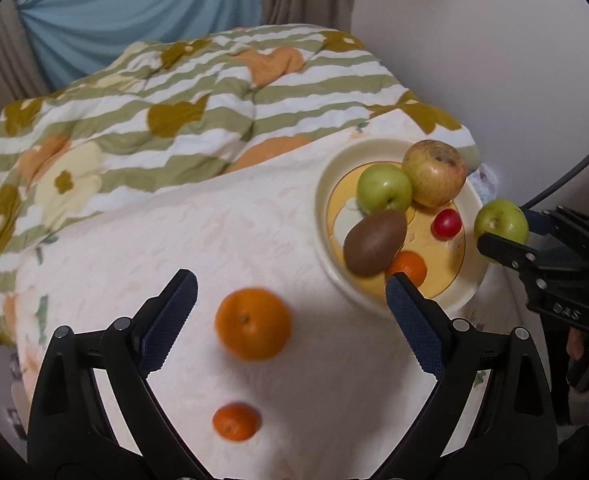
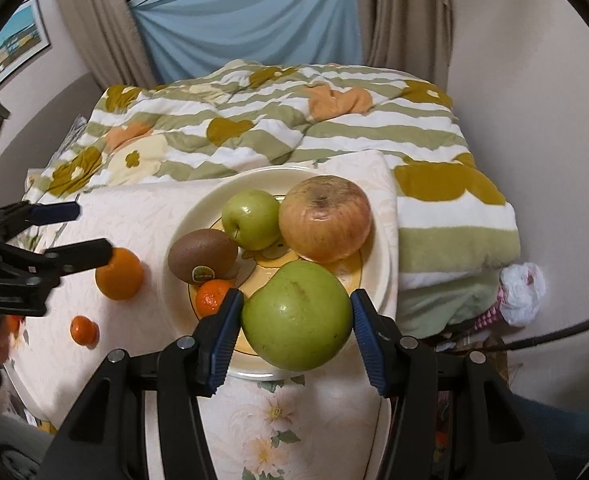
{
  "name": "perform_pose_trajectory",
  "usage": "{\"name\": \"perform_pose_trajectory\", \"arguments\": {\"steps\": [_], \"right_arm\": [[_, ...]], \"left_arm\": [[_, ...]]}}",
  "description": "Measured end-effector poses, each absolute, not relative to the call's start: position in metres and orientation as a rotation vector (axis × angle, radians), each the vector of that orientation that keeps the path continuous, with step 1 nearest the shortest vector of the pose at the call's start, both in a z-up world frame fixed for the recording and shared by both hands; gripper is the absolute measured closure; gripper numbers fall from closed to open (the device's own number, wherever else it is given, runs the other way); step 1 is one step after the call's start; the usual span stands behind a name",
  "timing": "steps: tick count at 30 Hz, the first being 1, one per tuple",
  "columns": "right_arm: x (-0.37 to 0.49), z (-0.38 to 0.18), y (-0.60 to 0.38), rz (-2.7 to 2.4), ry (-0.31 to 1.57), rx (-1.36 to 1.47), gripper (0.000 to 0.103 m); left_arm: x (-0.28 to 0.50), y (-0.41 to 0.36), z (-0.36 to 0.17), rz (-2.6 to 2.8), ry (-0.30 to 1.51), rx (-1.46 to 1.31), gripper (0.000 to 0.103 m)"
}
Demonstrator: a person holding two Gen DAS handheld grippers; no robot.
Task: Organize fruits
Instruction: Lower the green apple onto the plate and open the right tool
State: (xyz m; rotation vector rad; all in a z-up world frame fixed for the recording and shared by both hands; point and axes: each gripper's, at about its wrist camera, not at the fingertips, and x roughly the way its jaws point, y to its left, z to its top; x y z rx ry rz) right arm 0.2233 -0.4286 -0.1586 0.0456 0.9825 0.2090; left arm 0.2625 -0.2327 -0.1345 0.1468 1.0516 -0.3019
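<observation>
Your right gripper (image 2: 296, 320) is clamped on a green apple (image 2: 297, 316), both blue pads pressed to its flanks, and holds it just above the near rim of the cream plate (image 2: 378, 248). The plate already carries a second green apple (image 2: 250, 219), a large red-yellow apple (image 2: 325, 224), a kiwi (image 2: 201, 255) and a small mandarin (image 2: 213, 298) (a small red fruit (image 1: 446, 224) shows only in the left wrist view).

Your left gripper (image 1: 290, 312) stands with its jaws wide apart and nothing between the pads; it hangs over the large orange (image 1: 253, 323), which lies on the white cloth (image 1: 174, 240) left of the plate. A smaller mandarin (image 1: 237, 421) lies nearer to you on the same cloth.

Judgement: the step in hand is placing the held apple on the plate. Free space there is scarce; the open patch lies at the near right, beside the red fruit. The next move calls for lowering the apple there before you release, so it does not roll off the rim. The left side then needs a descent around the orange.
</observation>
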Motion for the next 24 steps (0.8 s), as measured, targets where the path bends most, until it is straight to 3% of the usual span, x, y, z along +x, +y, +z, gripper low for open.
{"name": "perform_pose_trajectory", "arguments": {"steps": [19, 20, 22, 24], "right_arm": [[0.223, -0.193, -0.419, 0.298, 0.96, 0.006, 0.052], [0.221, -0.191, -0.419, 0.298, 0.942, 0.008, 0.048], [0.217, -0.186, -0.42, 0.294, 0.904, 0.004, 0.012], [0.213, -0.179, -0.421, 0.28, 0.867, -0.009, 0.001]], "left_arm": [[0.206, -0.199, -0.153, -0.165, 1.107, 0.054, 0.001], [0.204, -0.2, -0.152, -0.162, 1.106, 0.052, 0.001], [0.2, -0.201, -0.152, -0.162, 1.103, 0.05, 0.001], [0.195, -0.202, -0.151, -0.165, 1.102, 0.049, 0.001]]}}
